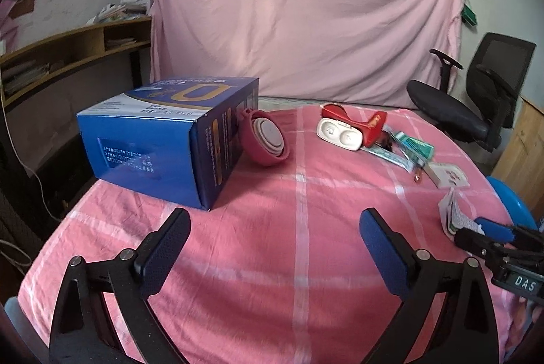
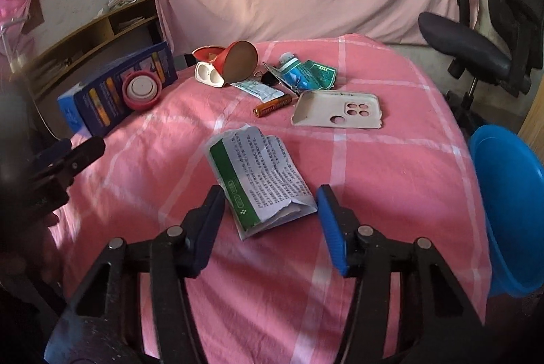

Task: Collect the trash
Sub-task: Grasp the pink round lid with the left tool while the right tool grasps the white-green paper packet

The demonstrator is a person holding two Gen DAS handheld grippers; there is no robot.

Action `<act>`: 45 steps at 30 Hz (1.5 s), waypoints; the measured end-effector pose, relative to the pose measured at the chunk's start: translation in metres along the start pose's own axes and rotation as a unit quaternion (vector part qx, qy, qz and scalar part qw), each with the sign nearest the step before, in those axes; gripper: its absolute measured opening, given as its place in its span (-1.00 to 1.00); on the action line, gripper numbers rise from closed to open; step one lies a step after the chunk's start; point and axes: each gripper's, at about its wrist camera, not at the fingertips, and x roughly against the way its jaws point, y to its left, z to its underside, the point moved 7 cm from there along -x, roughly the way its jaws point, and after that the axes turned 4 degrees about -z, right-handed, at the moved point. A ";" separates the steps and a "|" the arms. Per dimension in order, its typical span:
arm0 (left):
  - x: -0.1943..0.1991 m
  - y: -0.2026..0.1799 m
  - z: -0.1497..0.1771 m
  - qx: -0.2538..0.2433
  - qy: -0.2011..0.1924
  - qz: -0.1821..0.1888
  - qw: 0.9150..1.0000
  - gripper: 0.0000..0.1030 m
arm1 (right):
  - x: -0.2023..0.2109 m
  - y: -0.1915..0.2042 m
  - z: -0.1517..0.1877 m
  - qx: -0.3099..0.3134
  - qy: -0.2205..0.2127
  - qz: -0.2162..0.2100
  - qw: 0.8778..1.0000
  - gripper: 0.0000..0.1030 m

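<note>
Pink checked tablecloth (image 2: 374, 194), blue box (image 1: 163, 139), torn packet (image 2: 261, 183), battery (image 2: 272, 103), phone case (image 2: 336, 114)

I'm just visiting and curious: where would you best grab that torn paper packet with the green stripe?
Probably across its near, folded end, coming from above. The paper packet lies flat on the pink cloth, and the right gripper already straddles that end with open jaws.

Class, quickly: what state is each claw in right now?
Left claw: open, empty.
Right claw: open around the torn packet, not gripping it.
</note>
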 end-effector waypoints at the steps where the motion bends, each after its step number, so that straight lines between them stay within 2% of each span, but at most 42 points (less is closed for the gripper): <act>1: -0.004 0.000 -0.003 0.007 0.004 0.000 1.000 0.76 | -0.002 -0.001 -0.002 -0.003 0.002 -0.002 1.000 0.29; 4: -0.016 -0.004 -0.009 0.016 0.021 0.002 1.000 0.58 | -0.005 -0.002 -0.010 -0.007 0.002 -0.011 1.000 0.28; 8: -0.033 -0.007 -0.012 0.012 0.054 -0.014 0.998 0.28 | -0.011 -0.002 -0.018 -0.011 0.001 -0.022 1.000 0.26; 20: -0.047 0.002 -0.026 0.079 0.058 -0.021 0.995 0.28 | -0.021 0.000 -0.026 -0.007 0.005 -0.029 1.000 0.26; 28: -0.056 0.008 -0.033 0.132 0.052 -0.026 0.990 0.27 | -0.024 0.000 -0.030 -0.010 0.002 -0.036 0.999 0.26; 35: -0.064 0.013 -0.034 0.147 0.061 -0.021 0.987 0.16 | -0.028 -0.006 -0.039 -0.016 -0.004 -0.032 0.999 0.25; 45: -0.069 0.022 -0.039 0.176 0.065 -0.025 0.982 0.10 | -0.028 -0.005 -0.039 -0.017 -0.009 -0.042 0.999 0.25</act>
